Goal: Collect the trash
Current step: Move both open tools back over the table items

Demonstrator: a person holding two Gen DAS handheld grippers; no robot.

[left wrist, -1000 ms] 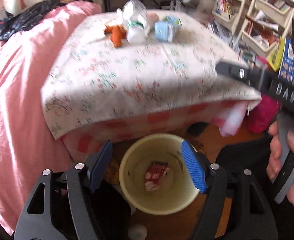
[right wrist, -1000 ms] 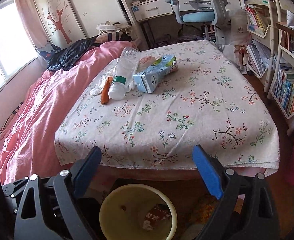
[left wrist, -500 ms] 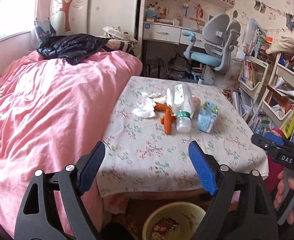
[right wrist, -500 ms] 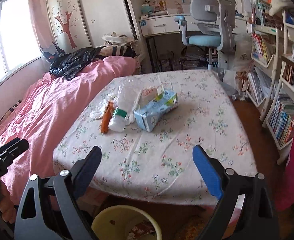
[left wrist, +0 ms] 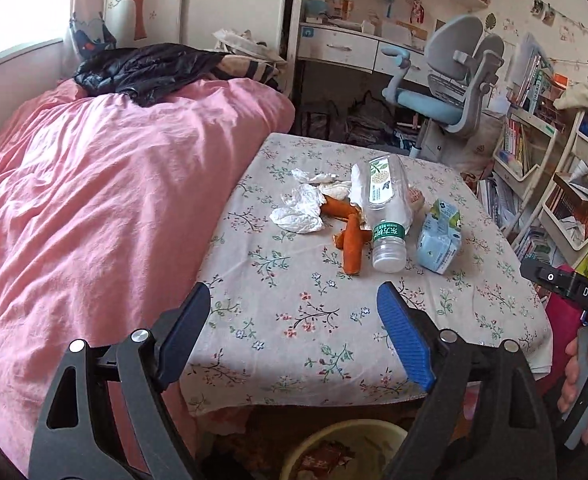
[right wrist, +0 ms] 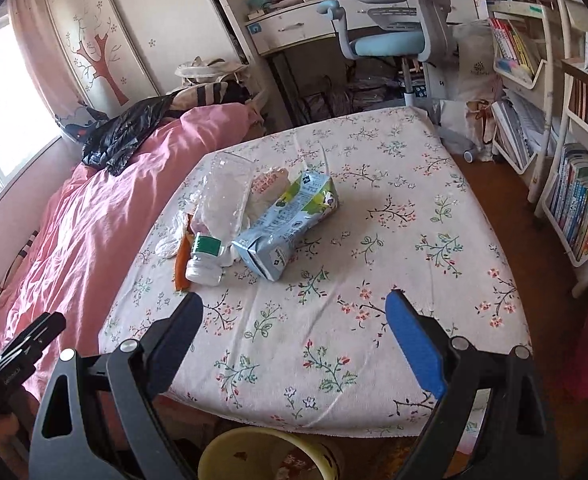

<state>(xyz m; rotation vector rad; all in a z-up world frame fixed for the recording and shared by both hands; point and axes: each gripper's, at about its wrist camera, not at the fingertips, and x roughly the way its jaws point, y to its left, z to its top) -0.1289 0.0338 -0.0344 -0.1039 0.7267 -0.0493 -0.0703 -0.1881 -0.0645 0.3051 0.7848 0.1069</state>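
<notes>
Both hand-held grippers (left wrist: pixel 294 336) (right wrist: pixel 294 338) gaping wide, empty, aimed at centre-frame clear plastic bottle (left wrist: pixel 383 216), ready for yellow round bin (right wrist: pixel 268 456) below.

A pink duvet (left wrist: pixel 94 208) covers the bed beside the table with a floral tablecloth (right wrist: pixel 373 280). A black jacket (left wrist: pixel 142 68) lies crumpled at the bed's far end. Beyond the table, a grey-and-blue desk chair (left wrist: pixel 449 84) faces a white desk (right wrist: pixel 294 32). Bookshelves (right wrist: pixel 573 200) line the right wall.
</notes>
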